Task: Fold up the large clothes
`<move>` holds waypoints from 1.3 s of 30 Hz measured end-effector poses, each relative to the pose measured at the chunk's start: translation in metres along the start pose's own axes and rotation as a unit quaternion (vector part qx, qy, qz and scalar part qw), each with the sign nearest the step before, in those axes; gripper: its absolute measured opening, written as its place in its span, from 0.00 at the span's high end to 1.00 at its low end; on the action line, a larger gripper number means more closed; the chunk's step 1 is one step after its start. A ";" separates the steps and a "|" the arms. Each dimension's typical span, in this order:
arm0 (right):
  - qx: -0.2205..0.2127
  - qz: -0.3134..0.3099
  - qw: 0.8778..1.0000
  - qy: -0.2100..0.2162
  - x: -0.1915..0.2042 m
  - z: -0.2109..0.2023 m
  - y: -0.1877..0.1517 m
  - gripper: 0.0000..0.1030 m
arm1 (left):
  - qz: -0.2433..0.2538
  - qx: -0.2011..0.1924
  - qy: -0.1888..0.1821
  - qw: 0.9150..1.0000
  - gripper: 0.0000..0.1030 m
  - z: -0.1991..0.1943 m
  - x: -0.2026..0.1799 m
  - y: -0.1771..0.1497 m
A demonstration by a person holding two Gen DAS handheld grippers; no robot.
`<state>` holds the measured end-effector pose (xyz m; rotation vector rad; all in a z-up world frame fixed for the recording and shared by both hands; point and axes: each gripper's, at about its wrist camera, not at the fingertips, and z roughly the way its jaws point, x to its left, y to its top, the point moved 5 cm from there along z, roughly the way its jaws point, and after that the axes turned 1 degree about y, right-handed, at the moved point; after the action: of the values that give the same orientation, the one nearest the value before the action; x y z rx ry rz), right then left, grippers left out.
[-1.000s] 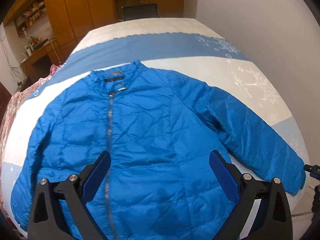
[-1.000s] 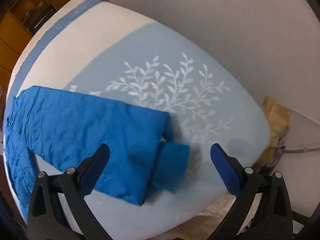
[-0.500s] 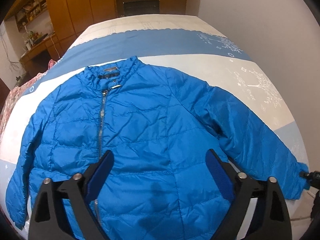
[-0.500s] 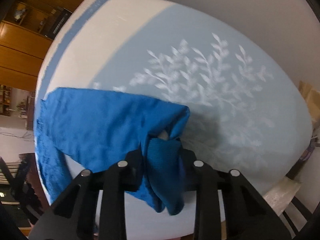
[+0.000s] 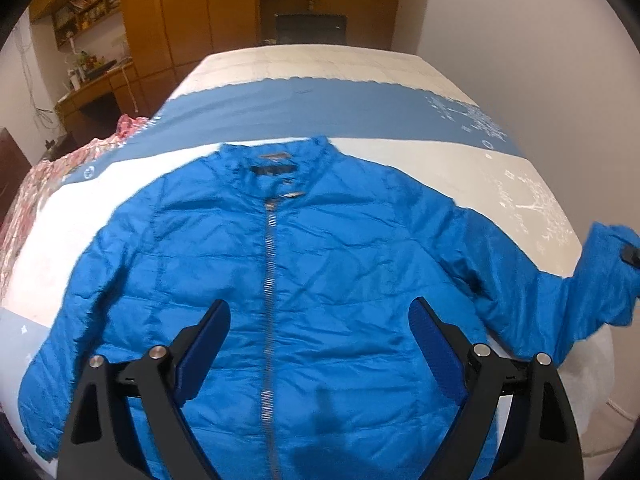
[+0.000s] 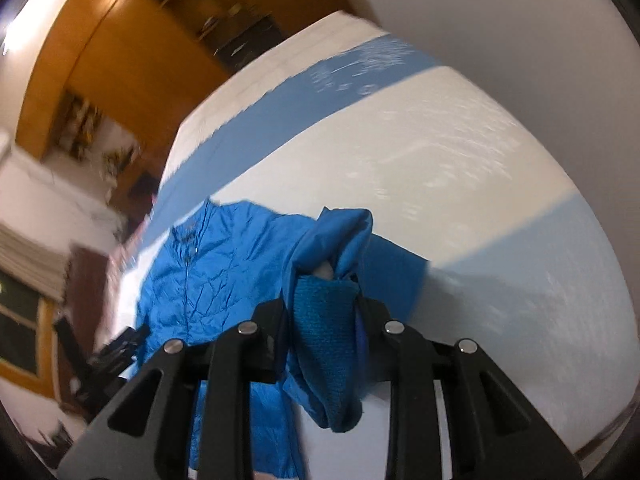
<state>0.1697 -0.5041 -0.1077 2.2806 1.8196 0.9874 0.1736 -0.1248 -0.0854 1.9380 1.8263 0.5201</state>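
The blue jacket (image 5: pixel 304 280) lies face up on the bed (image 5: pixel 360 92), zipped, collar toward the top of the left wrist frame and hem toward the bottom, its body spread flat across the white and blue bedspread. The sleeve at the left of that frame rests flat alongside the body. The other sleeve (image 5: pixel 560 292) is off the bed at its end: the knit cuff (image 6: pixel 324 336) is raised at the right edge of the left wrist frame and sits at the centre of the right wrist frame, bunched between the pads of the right tool (image 6: pixel 320 332), which is clenched on it. The sleeve fabric drapes from that grip back toward the jacket's shoulder.

The left tool (image 5: pixel 320 340) hangs over the lower front of the jacket at the bottom of its frame, released, with both pads wide apart on either side of the zip and nothing between them.

As a judgement, the fold has only just begun. The garment is laid out and smoothed, and one sleeve has been picked up, but no part of it yet lies folded over the body. Left to do, it seems: bring this sleeve across the chest, do the same with the far sleeve, then fold the body itself.

Beyond the bed stand wooden cabinets (image 5: pixel 192 12) at the upper left and a plain wall at the right.
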 end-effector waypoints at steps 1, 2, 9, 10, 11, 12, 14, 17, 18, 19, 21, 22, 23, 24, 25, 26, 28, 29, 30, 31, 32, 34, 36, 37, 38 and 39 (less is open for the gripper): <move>0.008 -0.015 1.000 -0.004 0.013 0.010 0.003 0.76 | -0.003 0.000 0.003 1.000 0.12 0.000 0.007 0.001; 0.016 -0.028 0.999 -0.007 0.021 0.018 0.007 0.76 | -0.006 0.000 0.005 1.000 0.12 0.000 0.012 0.001; 0.076 -0.123 0.989 -0.029 0.098 0.090 -0.002 0.76 | -0.033 0.010 0.018 0.999 0.12 0.008 0.054 0.001; 0.086 -0.134 0.987 -0.031 0.107 0.101 -0.005 0.76 | -0.036 0.012 0.017 0.999 0.12 0.010 0.058 0.001; 0.095 -0.141 0.985 -0.030 0.115 0.111 -0.008 0.76 | -0.037 0.014 0.016 0.999 0.12 0.012 0.061 0.001; 0.105 -0.148 0.983 -0.027 0.123 0.121 -0.011 0.76 | -0.040 0.016 0.014 0.999 0.12 0.015 0.064 0.002; 0.125 -0.161 0.979 -0.016 0.138 0.139 -0.015 0.75 | -0.043 0.020 0.010 0.999 0.12 0.020 0.068 0.002; 0.158 -0.157 0.973 0.059 0.156 0.153 -0.022 0.62 | -0.048 0.030 -0.011 0.998 0.12 0.029 0.068 0.003; 0.168 -0.149 0.970 0.097 0.161 0.153 -0.023 0.61 | -0.052 0.035 -0.023 0.998 0.12 0.032 0.067 0.003; 0.176 -0.139 0.966 0.126 0.162 0.150 -0.024 0.60 | -0.054 0.038 -0.034 0.997 0.12 0.034 0.066 0.003; 0.176 -0.132 0.962 0.162 0.164 0.141 -0.025 0.56 | -0.058 0.043 -0.060 0.996 0.11 0.039 0.061 0.002; 0.169 -0.135 0.962 0.164 0.161 0.135 -0.025 0.56 | -0.058 0.048 -0.079 0.994 0.11 0.042 0.055 0.000; 0.162 -0.140 0.965 0.152 0.156 0.130 -0.024 0.56 | -0.057 0.051 -0.089 0.993 0.11 0.045 0.051 0.000; 0.155 -0.143 0.968 0.137 0.152 0.127 -0.023 0.56 | -0.054 0.062 -0.103 0.991 0.11 0.051 0.044 -0.002; 0.148 -0.143 0.971 0.122 0.145 0.123 -0.022 0.56 | -0.052 0.071 -0.106 0.991 0.11 0.056 0.039 -0.004; 0.141 -0.140 0.974 0.105 0.135 0.118 -0.021 0.56 | -0.049 0.081 -0.108 0.990 0.11 0.064 0.033 -0.006; 0.129 -0.134 0.980 0.070 0.117 0.110 -0.019 0.56 | -0.046 0.103 -0.115 0.987 0.11 0.078 0.022 -0.010; 0.123 -0.131 0.983 0.049 0.106 0.107 -0.020 0.56 | -0.047 0.114 -0.127 0.984 0.12 0.085 0.015 -0.012; 0.120 -0.126 0.984 0.034 0.096 0.105 -0.020 0.56 | -0.047 0.125 -0.139 0.981 0.12 0.091 0.008 -0.013; 0.116 -0.118 0.986 0.018 0.085 0.102 -0.021 0.56 | -0.045 0.134 -0.148 0.979 0.12 0.097 -0.001 -0.014; 0.114 -0.112 0.987 0.010 0.077 0.101 -0.021 0.56 | -0.040 0.138 -0.152 0.978 0.14 0.102 -0.010 -0.013; 0.111 -0.095 0.989 0.004 0.060 0.096 -0.022 0.56 | -0.029 0.146 -0.158 0.976 0.33 0.110 -0.026 -0.012; 0.107 -0.082 0.991 0.000 0.049 0.095 -0.021 0.56 | -0.023 0.151 -0.153 0.976 0.50 0.115 -0.034 -0.010; 0.104 -0.076 0.992 -0.002 0.045 0.093 -0.021 0.56 | -0.022 0.153 -0.156 0.976 0.64 0.118 -0.038 -0.009; 0.102 -0.072 0.992 -0.003 0.040 0.092 -0.021 0.56 | -0.027 0.157 -0.162 0.974 0.78 0.120 -0.041 -0.008; 0.099 -0.068 0.993 -0.005 0.038 0.091 -0.020 0.56 | -0.033 0.157 -0.165 0.973 0.84 0.121 -0.041 -0.007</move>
<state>0.2026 -0.4342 -0.1717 2.2217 2.1250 0.8065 0.2304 -0.1717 -0.1896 2.0041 1.8268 -0.1191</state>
